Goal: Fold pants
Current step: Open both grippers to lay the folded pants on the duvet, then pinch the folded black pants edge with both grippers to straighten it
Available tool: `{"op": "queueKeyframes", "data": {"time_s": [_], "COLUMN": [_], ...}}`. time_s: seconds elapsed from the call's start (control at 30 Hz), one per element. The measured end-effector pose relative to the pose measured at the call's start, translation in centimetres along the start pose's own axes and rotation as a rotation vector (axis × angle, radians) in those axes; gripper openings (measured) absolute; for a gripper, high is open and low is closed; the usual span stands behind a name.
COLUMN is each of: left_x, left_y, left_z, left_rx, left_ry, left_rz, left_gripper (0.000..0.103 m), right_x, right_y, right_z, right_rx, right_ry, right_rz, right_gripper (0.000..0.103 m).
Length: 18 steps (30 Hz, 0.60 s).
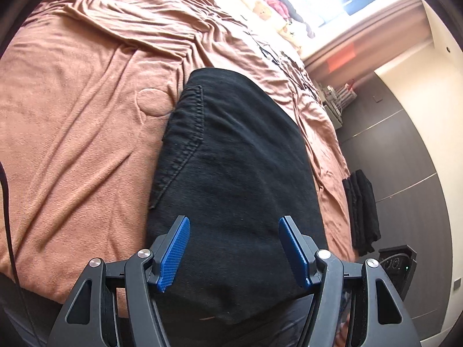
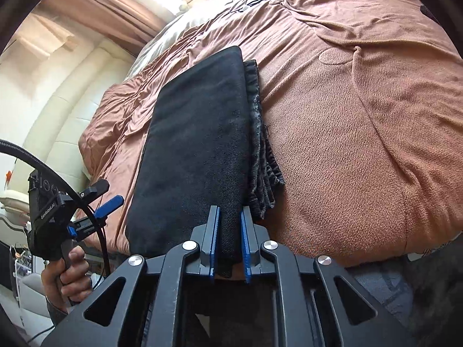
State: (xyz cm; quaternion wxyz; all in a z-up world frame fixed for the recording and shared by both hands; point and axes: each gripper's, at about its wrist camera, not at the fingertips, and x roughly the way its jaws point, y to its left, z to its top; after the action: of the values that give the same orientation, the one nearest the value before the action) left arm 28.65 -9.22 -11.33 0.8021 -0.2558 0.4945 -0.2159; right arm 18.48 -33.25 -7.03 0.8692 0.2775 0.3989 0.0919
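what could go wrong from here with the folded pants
1. The right gripper has its jaws clamped on the near edge of the black pants; pulling could drag the fold open, since hem layers already fan out on the right.
2. The left gripper is open, so nothing steadies the stack on the soft blanket.

Black pants [image 1: 240,156], folded into a thick rectangle, flat on brown bedspread [image 1: 72,133]

Matt black denim pants [image 1: 237,156] lie on a rumpled, soft brown cloth bedspread [image 1: 81,121].
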Motion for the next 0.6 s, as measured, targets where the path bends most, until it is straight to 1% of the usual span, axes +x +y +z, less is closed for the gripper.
{"op": "queueKeyframes", "data": {"time_s": [0.1,0.2,0.33,0.4,0.47,0.5,0.57,0.6], "left_x": [-0.2,-0.2,0.5,1.0,1.4,1.6,1.9,2.1], "left_y": [1.1,2.0,3.2,3.8,4.2,4.4,4.6,4.7], "left_z": [0.1,0.1,0.0,-0.2,-0.4,-0.5,-0.7,-0.8], "left_rx": [-0.016,-0.026,-0.045,-0.059,-0.067,-0.070,-0.077,-0.077], "left_ry": [0.000,0.001,0.018,0.035,0.046,0.051,0.060,0.063], "left_rz": [0.020,0.032,0.051,0.054,0.057,0.058,0.057,0.055], "left_gripper": [0.065,0.065,0.065,0.065,0.065,0.065,0.065,0.065], "right_x": [-0.6,-1.1,-0.1,0.0,-0.3,-0.4,-0.5,-0.5], "right_y": [0.4,-0.3,-1.9,-2.5,-2.3,-2.1,-1.9,-1.9], "right_z": [-0.3,-1.2,-1.6,-1.3,-0.9,-0.6,-0.1,0.2], "right_rx": [-0.021,-0.018,0.037,0.075,0.067,0.057,0.043,0.039], "right_ry": [-0.017,-0.022,0.015,0.009,-0.003,-0.004,-0.004,-0.006], "right_rz": [-0.006,-0.021,-0.031,-0.001,-0.012,-0.024,-0.029,-0.031], "right_gripper": [0.007,0.007,0.007,0.008,0.008,0.013,0.017,0.023]}}
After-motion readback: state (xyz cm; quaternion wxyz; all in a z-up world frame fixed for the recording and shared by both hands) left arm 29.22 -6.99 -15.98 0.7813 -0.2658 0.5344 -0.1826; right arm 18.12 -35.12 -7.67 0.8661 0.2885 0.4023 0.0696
